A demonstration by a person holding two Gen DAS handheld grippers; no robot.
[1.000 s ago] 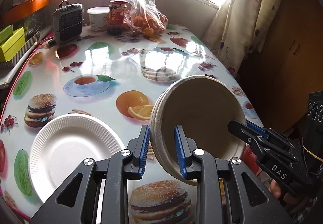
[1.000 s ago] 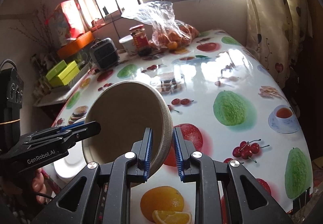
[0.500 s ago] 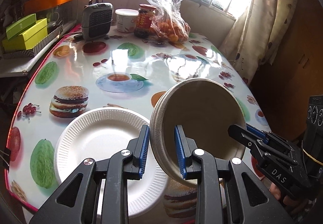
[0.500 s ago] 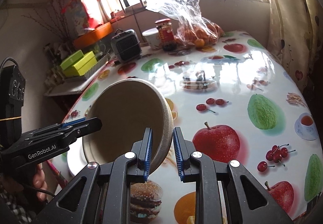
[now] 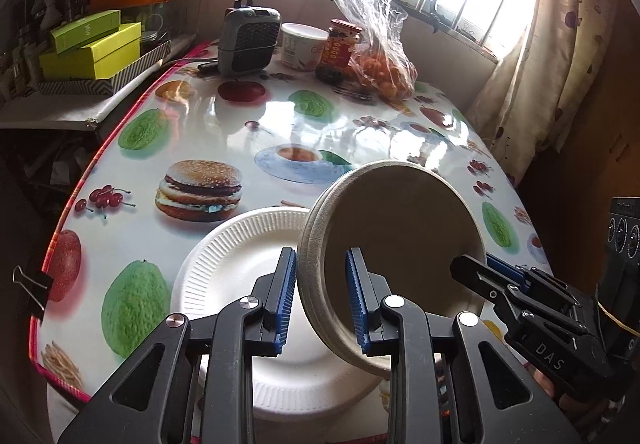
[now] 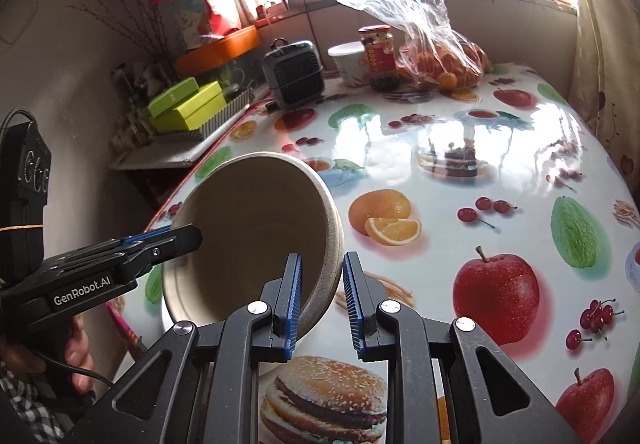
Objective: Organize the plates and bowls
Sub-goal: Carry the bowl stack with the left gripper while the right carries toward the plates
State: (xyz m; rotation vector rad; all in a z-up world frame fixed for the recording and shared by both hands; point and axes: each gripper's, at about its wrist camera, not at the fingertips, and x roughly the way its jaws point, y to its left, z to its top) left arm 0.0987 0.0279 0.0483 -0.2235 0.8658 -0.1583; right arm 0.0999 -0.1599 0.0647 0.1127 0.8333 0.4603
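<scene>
A stack of beige paper bowls (image 5: 400,244) hangs in the air between both grippers. My left gripper (image 5: 322,300) is shut on its left rim. My right gripper (image 6: 320,304) straddles the opposite rim of the bowls (image 6: 256,236), with a small gap at its right pad, so its grip looks loose. The right gripper shows at the right of the left wrist view (image 5: 476,268). A white paper plate (image 5: 240,268) lies on the table directly under the bowls, near the front left edge.
The table (image 6: 460,180) has a glossy fruit-print cloth. At its far end stand a small grey heater (image 5: 250,40), a white tub (image 5: 302,46), a red-lidded jar (image 5: 344,48) and a bag of oranges (image 5: 380,60). Green boxes (image 5: 92,48) sit on a shelf to the left.
Both grippers have carried the bowls leftward, from beside the white plate to over it. The hold on the bowls looks the same.
</scene>
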